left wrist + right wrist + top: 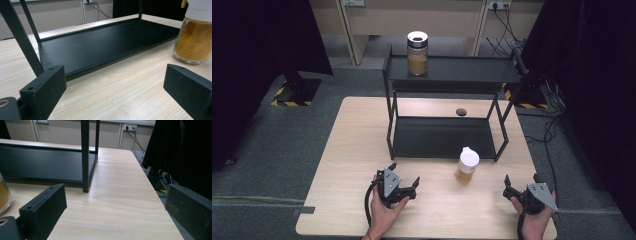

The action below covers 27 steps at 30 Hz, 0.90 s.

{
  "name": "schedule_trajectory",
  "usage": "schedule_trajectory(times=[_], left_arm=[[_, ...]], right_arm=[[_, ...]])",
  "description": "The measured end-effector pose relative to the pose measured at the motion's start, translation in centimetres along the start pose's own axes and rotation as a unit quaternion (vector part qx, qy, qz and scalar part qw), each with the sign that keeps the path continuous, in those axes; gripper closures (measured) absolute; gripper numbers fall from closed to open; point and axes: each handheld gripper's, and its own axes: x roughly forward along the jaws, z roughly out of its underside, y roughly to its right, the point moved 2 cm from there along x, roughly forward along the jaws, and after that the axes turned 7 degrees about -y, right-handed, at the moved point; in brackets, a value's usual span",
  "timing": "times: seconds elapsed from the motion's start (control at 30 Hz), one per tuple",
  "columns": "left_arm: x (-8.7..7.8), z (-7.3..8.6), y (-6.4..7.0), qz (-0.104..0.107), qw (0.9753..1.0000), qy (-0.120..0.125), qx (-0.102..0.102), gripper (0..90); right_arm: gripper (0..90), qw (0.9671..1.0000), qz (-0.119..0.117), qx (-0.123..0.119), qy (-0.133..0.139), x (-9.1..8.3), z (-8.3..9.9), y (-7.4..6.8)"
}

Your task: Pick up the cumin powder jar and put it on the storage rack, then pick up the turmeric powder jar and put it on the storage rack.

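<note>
A white-capped glass jar of orange-brown powder [467, 166] stands on the wooden table [357, 150] just in front of a black two-tier rack [442, 137]. The same jar [193, 37] appears at the right edge of the left gripper view, and a sliver of its glass [3, 195] at the left of the right gripper view. A taller dark-lidded jar of brown powder [417, 53] stands on the rack's top shelf. My left gripper [404, 180] is open, left of the white-capped jar. My right gripper [520, 181] is open near the table's front right corner. Both hold nothing.
A small dark round object [460, 111] lies on the table behind the rack's lower shelf. The rack's front right leg [85, 157] stands close ahead of the right gripper. Cables [552, 125] trail on the floor to the right of the table.
</note>
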Motion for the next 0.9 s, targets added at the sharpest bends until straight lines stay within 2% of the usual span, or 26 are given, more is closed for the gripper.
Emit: schedule_trajectory(times=[0.9], left_arm=[[-0.04, 0.07, 0.24, -0.005, 1.0, 0.002, 0.005, 3.6]], right_arm=[[3.5, 1.0, -0.003, 0.006, 0.0, 0.01, 0.02, 0.2]])
